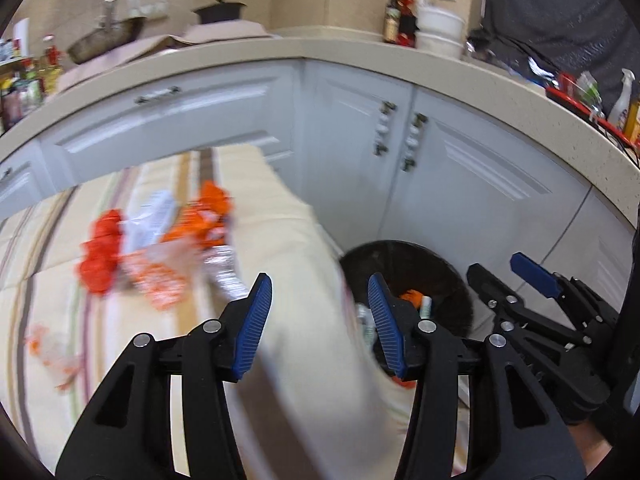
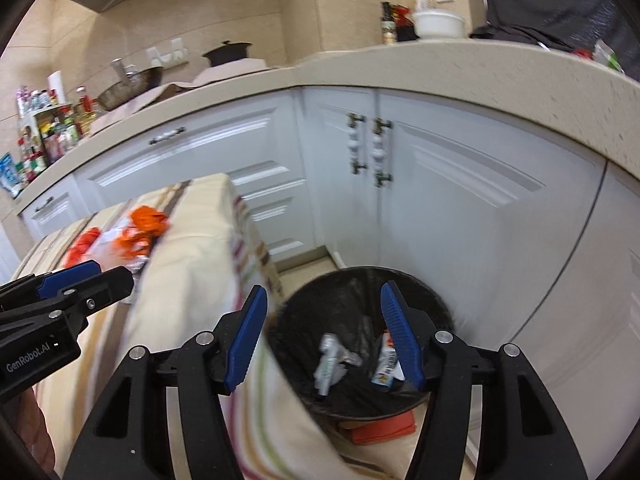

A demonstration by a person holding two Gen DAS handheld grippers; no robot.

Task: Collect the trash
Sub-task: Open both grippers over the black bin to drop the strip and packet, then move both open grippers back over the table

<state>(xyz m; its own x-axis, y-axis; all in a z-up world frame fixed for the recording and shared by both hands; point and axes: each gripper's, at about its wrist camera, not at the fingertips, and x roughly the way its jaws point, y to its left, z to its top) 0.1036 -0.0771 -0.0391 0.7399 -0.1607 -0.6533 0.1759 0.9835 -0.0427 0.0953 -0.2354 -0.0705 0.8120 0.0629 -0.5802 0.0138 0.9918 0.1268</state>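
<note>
Right gripper (image 2: 322, 332) hangs spread wide and empty over the trash bin (image 2: 424, 292).

white cabinets (image 2: 440, 184) | beige countertop (image 2: 460, 68) | striped tablecloth (image 1: 292, 240) | white pot (image 2: 438, 24), possibly lidded

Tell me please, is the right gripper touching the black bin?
Apart: in the right wrist view the right gripper hangs open above the black bin, clear of its rim.

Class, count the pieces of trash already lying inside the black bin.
2 visible: a white wrapper near the bin's middle, and a printed packet right of it. More may be hidden.
</note>
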